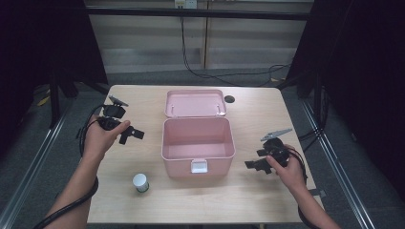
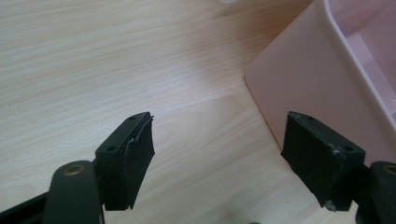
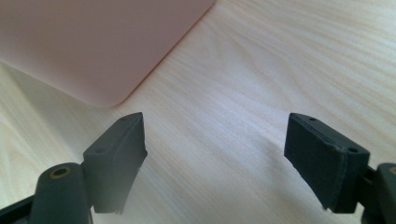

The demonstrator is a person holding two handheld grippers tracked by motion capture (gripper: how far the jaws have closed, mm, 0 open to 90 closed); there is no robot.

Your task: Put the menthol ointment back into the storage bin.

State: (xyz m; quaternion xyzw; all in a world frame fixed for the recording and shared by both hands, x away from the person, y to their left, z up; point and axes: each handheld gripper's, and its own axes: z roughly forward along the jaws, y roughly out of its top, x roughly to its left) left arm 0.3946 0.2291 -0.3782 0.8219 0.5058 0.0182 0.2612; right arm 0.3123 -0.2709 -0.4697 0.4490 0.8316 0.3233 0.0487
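An open pink box (image 1: 197, 162) stands mid-table, its lid (image 1: 195, 103) folded back behind it and its inside bare. My left gripper (image 1: 132, 135) hovers to the left of the box, held in a hand, jaws pointing toward it. In the left gripper view its gripper (image 2: 217, 158) is open over bare wood, with the box's corner (image 2: 303, 74) just past the right jaw. My right gripper (image 1: 253, 159) sits low at the box's right, also aimed at it. In the right gripper view that gripper (image 3: 215, 158) is open with nothing between its jaws, and the box (image 3: 93, 42) lies ahead at upper left.
A small white jar (image 1: 141, 182) with a green base stands near the table's front edge, left of the box. A dark round spot (image 1: 229, 99) marks the wooden table (image 1: 258, 119) behind the lid. Cables run on the floor beyond, and metal rails flank the table.
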